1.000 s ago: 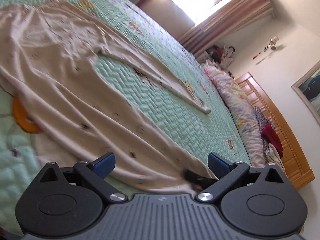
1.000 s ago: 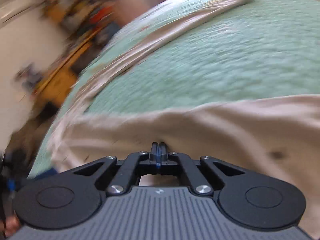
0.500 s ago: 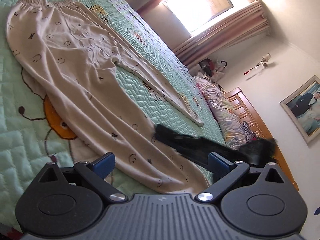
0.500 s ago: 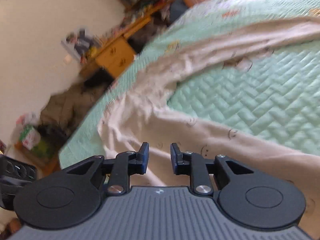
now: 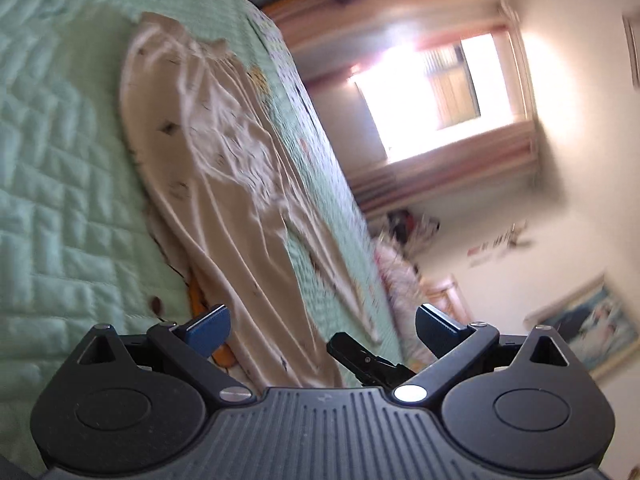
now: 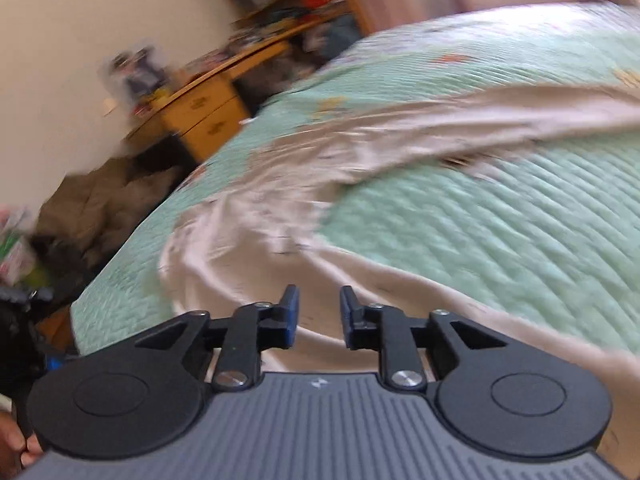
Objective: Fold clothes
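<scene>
Now your left gripper (image 5: 322, 330) gapes empty and your right gripper (image 6: 315, 314), just opened narrowly, holds nothing; the pants (image 5: 224, 184) stretch lengthwise ahead on the bed (image 5: 52, 184).

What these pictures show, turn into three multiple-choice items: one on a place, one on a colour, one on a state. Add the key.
1. Where do the beige trousers lie?
A. on a desk
B. on the quilt
C. on the floor

2. What colour is the quilt?
A. pale green
B. red
C. black

3. How does the left gripper stand?
A. shut on the trousers
B. shut on nothing
C. open

Key:
1 B: the trousers are spread flat across the quilt.
2 A: its stitched surface is pale green in both views.
3 C: its blue pads stand wide apart, pressing on nothing.
</scene>
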A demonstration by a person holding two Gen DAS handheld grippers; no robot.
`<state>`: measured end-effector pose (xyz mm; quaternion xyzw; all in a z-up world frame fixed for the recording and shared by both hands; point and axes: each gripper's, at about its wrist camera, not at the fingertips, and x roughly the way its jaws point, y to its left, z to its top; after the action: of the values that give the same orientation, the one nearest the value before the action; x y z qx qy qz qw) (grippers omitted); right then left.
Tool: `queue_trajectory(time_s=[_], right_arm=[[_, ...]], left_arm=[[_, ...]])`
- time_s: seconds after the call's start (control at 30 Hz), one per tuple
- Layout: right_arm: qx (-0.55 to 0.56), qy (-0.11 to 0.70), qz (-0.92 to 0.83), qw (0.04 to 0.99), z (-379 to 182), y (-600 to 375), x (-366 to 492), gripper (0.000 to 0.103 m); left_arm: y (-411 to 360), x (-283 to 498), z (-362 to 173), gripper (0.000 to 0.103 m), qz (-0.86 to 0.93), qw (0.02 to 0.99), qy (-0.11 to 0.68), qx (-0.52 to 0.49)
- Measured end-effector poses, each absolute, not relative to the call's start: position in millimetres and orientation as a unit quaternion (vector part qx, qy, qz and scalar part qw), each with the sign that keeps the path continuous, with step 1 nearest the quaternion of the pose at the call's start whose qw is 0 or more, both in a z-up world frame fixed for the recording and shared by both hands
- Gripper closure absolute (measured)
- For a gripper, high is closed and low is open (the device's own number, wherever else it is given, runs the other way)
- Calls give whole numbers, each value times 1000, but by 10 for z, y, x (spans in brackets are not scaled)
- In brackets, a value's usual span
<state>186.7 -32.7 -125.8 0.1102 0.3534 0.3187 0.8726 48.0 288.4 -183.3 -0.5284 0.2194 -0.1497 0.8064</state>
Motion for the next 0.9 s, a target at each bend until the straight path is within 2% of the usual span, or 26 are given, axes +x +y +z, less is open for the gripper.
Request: queue_trajectory(time_s=[0.1, 0.17, 0.2, 0.23, 0.33, 0.4, 0.47, 0.5, 0.57, 0.6, 0.63, 0.7, 0.73, 0.77, 0.83, 0.9], right_arm=[[94, 349, 348, 865, -1220, -80, 2001, 78], [92, 386, 331, 856, -1361, 18, 2194, 79], [75, 414, 281, 863, -1485, 30, 2306, 95], [85, 411, 264, 868, -1492, -22, 2300, 103], [122, 393, 221, 884, -1482, -193, 2254, 103], [91, 361, 219, 902, -1348, -116, 2072, 90], [93, 355, 259, 894, -1293, -37, 1984, 84], [95, 352, 280, 888, -1268, 3, 1942, 77], [86, 368, 294, 878, -1338, 47, 1980, 74], [102, 385, 268, 877, -1431, -24, 2048, 76], [119, 402, 240, 876, -1526, -101, 2119, 103], [169, 405, 212, 873, -1562, -295, 2151, 103], [153, 401, 207, 879, -1511, -281, 2109, 103], [127, 394, 211, 886, -1447, -234, 2042, 98], [108, 383, 241, 885, -1366, -189, 1876, 69], [115, 393, 266, 873, -1357, -211, 1708, 61]], left_arm=[[2938, 449, -1831, 4, -150, 807, 215, -529], [3007, 425, -1818, 4, -140, 809, 210, -531], [3043, 413, -1812, 4, -135, 810, 207, -532], [3092, 392, -1808, 4, -127, 811, 202, -534], [3250, 353, -1841, 3, -104, 810, 188, -545], [3354, 347, -1874, 3, -91, 807, 182, -554], [3421, 346, -1877, 3, -87, 804, 172, -563], [3441, 344, -1868, 3, -87, 804, 169, -564], [3476, 344, -1840, 3, -83, 806, 166, -563], [3501, 342, -1820, 3, -81, 806, 164, -562], [3528, 340, -1800, 3, -79, 807, 161, -562], [3603, 370, -1746, 3, -66, 813, 158, -556], [3642, 387, -1718, 3, -59, 817, 157, -552], [3698, 439, -1688, 3, -46, 822, 161, -544], [3831, 615, -1625, 3, -15, 839, 173, -516], [3950, 781, -1564, 3, 6, 852, 180, -491]])
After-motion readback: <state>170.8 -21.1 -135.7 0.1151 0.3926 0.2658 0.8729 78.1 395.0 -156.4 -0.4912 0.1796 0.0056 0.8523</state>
